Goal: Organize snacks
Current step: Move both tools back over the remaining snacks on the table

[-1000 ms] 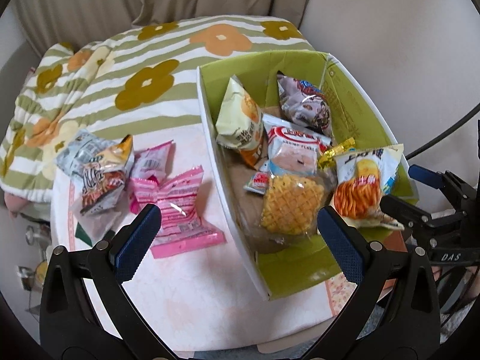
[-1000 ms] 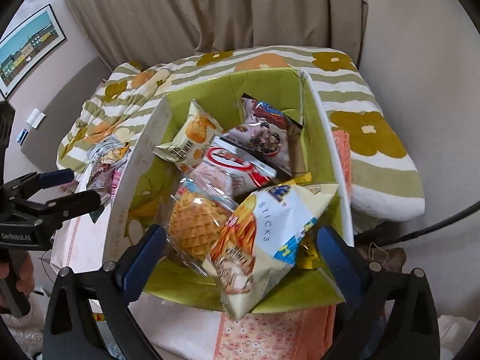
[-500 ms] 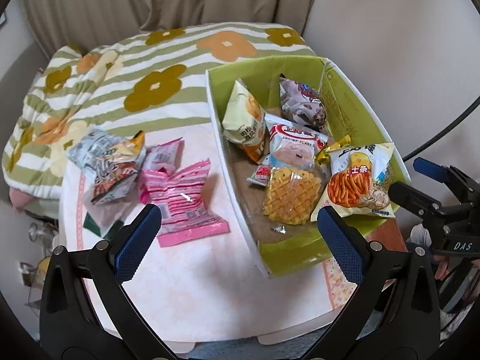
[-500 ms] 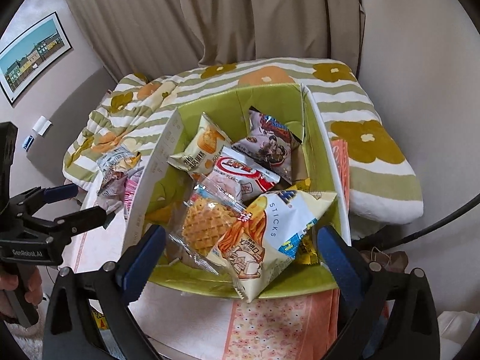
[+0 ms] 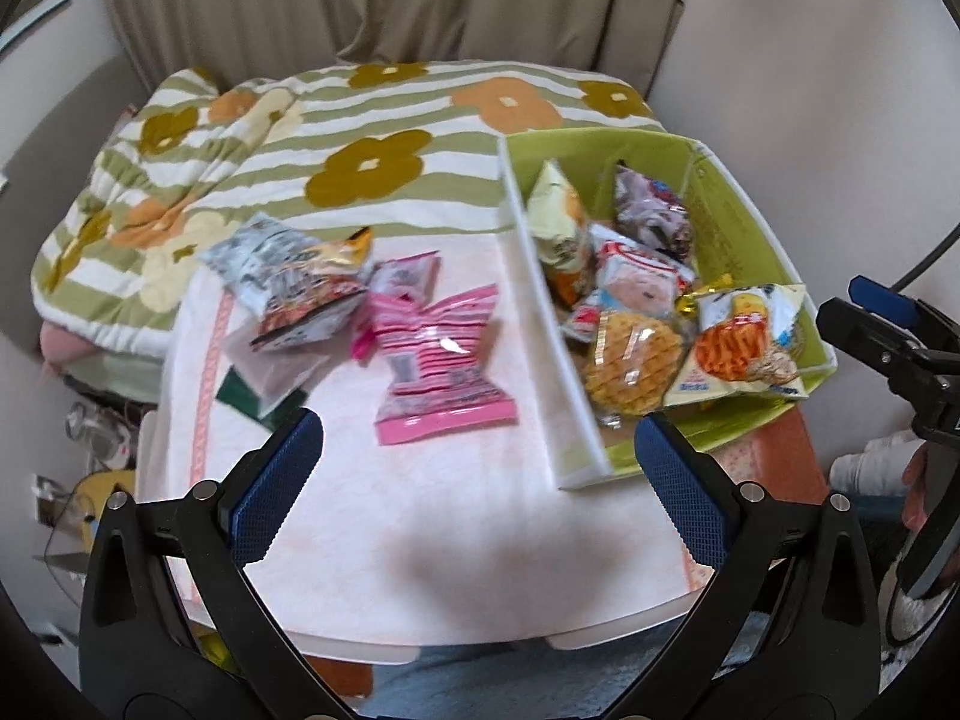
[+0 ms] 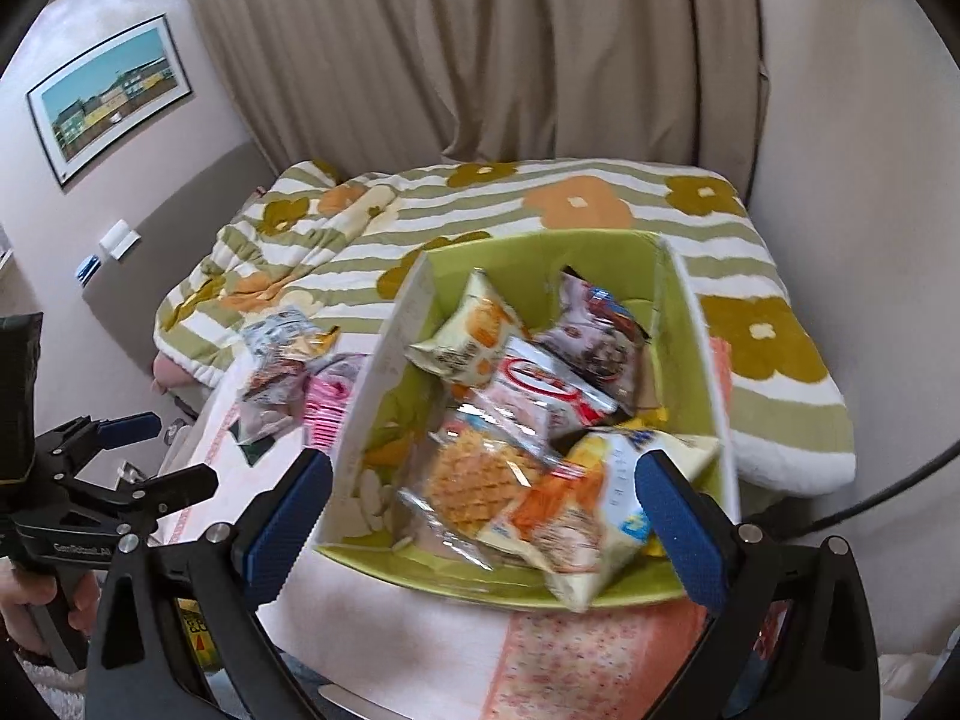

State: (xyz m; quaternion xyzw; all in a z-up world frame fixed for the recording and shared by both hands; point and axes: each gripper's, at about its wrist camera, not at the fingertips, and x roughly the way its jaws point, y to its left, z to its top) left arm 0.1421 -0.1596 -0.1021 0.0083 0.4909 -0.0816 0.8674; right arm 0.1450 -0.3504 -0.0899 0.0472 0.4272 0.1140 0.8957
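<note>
A green box (image 5: 744, 228) (image 6: 414, 324) stands on the small table (image 5: 420, 540) and holds several snack bags, among them a waffle pack (image 5: 630, 360) (image 6: 474, 480) and a sticks bag (image 5: 744, 354) (image 6: 576, 516). A pink wafer pack (image 5: 438, 366) and a pile of other snack bags (image 5: 294, 282) (image 6: 282, 354) lie on the table left of the box. My left gripper (image 5: 477, 480) is open and empty, above the table's near part. My right gripper (image 6: 483, 510) is open and empty, above the box's near end.
A bed with a green striped flower blanket (image 5: 360, 150) (image 6: 540, 210) lies behind the table. Curtains (image 6: 480, 48) hang at the back. A wall stands right of the box. A dark green card (image 5: 240, 396) lies under the bag pile.
Both grippers have pulled back and up from the table. The sticks bag lies in the box, settled a little lower. Both stay open.
</note>
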